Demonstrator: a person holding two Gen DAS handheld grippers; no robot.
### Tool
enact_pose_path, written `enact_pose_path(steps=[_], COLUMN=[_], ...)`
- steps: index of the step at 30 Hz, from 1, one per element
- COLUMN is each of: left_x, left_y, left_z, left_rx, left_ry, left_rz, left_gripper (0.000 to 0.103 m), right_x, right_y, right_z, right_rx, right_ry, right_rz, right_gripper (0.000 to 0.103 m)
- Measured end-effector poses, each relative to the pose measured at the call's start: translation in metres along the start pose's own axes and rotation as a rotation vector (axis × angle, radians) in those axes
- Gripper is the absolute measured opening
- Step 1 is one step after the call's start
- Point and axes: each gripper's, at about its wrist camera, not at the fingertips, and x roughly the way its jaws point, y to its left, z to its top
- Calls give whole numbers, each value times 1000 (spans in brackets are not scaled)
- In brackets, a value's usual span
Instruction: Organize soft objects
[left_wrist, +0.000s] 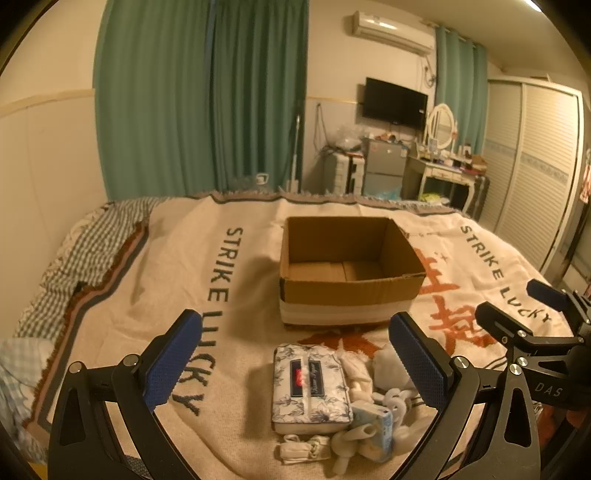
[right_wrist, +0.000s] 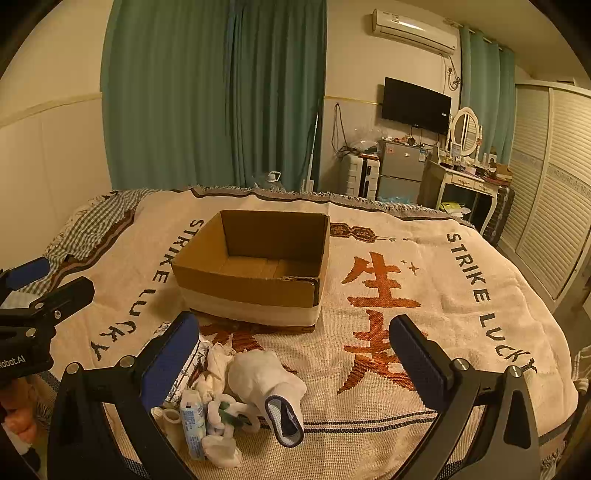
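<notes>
Left gripper (left_wrist: 295, 363) jaws spread wide, holding nothing, poised above the pile of soft items on the blanket (left_wrist: 236, 280). Right gripper (right_wrist: 295, 363) likewise spread wide and holding nothing, set to the right of that pile. The pile lies near the blanket's front edge: a floral tissue pack (left_wrist: 310, 387) flat on the left, a small blue-and-white tissue packet (left_wrist: 376, 428) touching its near right corner, and white socks (left_wrist: 356, 373) bunched beside and in front. The right wrist view alone shows a white sock with a dark-trimmed cuff (right_wrist: 271, 387) lying clear at the right of the pile; there the left pad hides most of the floral pack. The left wrist view alone shows the floral pack whole. Beyond the pile, just apart from it, stands the open cardboard box (left_wrist: 347, 291), upright, with nothing visible inside. Bare blanket extends right of the box and pile. Farther off: green curtains (left_wrist: 199, 96), a wall television (left_wrist: 395, 103), a dressing table with oval mirror (left_wrist: 441, 125), and louvered wardrobe doors (left_wrist: 535, 162).
</notes>
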Motion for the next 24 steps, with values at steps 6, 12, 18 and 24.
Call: enact_pose_path(steps=[6,12,18,24], left_x=[0,0,0,1], left_y=[0,0,0,-1], left_z=[0,0,0,1], left_rx=[-1,-1,-3,2], left_ry=[1,1,-1,5], left_rz=[-1,-1,0,-1], left_gripper=[103,103,103,103], right_x=[0,0,0,-1], right_y=[0,1,1,1], right_z=[0,0,1,2], right_rx=[0,-1,1,3], right_ry=[0,0,0,0], right_rz=[-1,-1,2,3], right_gripper=[103,103,103,103])
